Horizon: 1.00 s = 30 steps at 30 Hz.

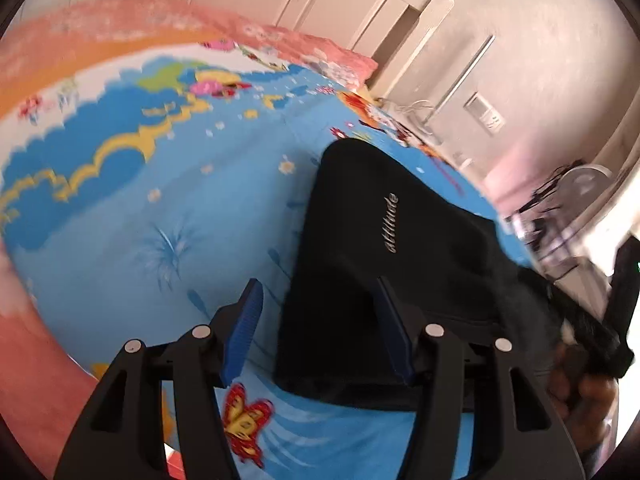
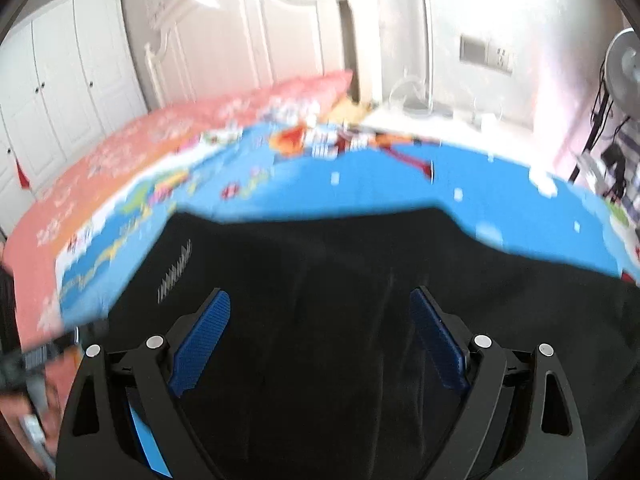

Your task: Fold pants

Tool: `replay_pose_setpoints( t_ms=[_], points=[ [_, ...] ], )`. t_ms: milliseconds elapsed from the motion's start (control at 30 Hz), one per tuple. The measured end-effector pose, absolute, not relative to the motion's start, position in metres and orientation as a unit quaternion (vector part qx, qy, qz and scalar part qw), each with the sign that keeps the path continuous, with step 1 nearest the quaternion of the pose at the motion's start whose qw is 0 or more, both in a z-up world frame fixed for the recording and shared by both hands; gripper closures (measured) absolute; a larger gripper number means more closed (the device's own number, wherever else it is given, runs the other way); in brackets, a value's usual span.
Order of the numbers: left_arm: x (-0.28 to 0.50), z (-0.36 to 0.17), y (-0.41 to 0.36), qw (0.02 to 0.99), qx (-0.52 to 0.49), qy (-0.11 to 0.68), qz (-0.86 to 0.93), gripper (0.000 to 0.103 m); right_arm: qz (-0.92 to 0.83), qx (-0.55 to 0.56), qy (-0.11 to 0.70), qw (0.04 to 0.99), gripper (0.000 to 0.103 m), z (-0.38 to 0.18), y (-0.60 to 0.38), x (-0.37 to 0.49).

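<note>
The black pants [image 1: 380, 248] with silver lettering lie folded on the blue cartoon bedsheet [image 1: 160, 208]. My left gripper [image 1: 320, 292] is open and empty, hovering over the pants' near left edge; one blue pad is over the sheet, the other over the fabric. In the right wrist view the pants [image 2: 340, 280] fill the lower half. My right gripper [image 2: 320, 300] is open and empty, above the black fabric. The view is blurred by motion.
A pink blanket [image 1: 120, 16] lies along the far side of the bed. White wardrobe doors [image 2: 68, 80] and a headboard [image 2: 248, 40] stand behind. A fan [image 2: 624, 60] and a cluttered shelf stand at the right. The right hand and gripper [image 1: 600, 344] show at the left view's right edge.
</note>
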<state>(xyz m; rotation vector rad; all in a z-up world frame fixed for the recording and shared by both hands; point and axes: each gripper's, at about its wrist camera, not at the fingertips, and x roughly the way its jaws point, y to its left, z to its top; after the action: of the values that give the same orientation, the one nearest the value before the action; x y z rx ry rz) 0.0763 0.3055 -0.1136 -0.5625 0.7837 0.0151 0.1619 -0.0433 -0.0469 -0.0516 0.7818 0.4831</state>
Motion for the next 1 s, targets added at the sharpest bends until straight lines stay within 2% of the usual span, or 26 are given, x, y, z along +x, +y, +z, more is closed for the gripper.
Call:
replay_pose_setpoints(
  t_ms=[100,200,333,467,567,700,933,1000],
  points=[
    [0.076,-0.115,0.303,0.881,-0.288,0.374,-0.027,0.042,0.204,-0.052,0.412,0.886,0.031,-0.067,-0.032,0.19],
    [0.079,-0.123,0.304,0.871,-0.311,0.378,-0.036,0.04,0.197,-0.057,0.445,0.872,0.033,-0.093,-0.031,0.203],
    [0.078,-0.136,0.305,0.863,-0.328,0.383,-0.044,0.037,0.195,-0.057,0.435,0.877,0.032,-0.098,-0.033,0.198],
    [0.079,-0.138,0.309,0.854,-0.347,0.384,-0.054,0.044,0.194,-0.056,0.432,0.879,0.031,-0.099,-0.033,0.198],
    [0.078,-0.137,0.309,0.853,-0.35,0.383,-0.054,0.045,0.195,-0.056,0.431,0.879,0.03,-0.099,-0.032,0.197],
    [0.077,-0.139,0.317,0.836,-0.398,0.374,-0.051,0.044,0.195,-0.053,0.432,0.879,0.029,-0.1,-0.032,0.197],
    [0.086,-0.139,0.311,0.833,-0.396,0.385,-0.031,0.042,0.196,-0.048,0.433,0.878,0.026,-0.101,-0.032,0.197],
    [0.088,-0.139,0.31,0.834,-0.386,0.393,-0.027,0.046,0.196,-0.049,0.432,0.879,0.025,-0.101,-0.032,0.197]
  ],
)
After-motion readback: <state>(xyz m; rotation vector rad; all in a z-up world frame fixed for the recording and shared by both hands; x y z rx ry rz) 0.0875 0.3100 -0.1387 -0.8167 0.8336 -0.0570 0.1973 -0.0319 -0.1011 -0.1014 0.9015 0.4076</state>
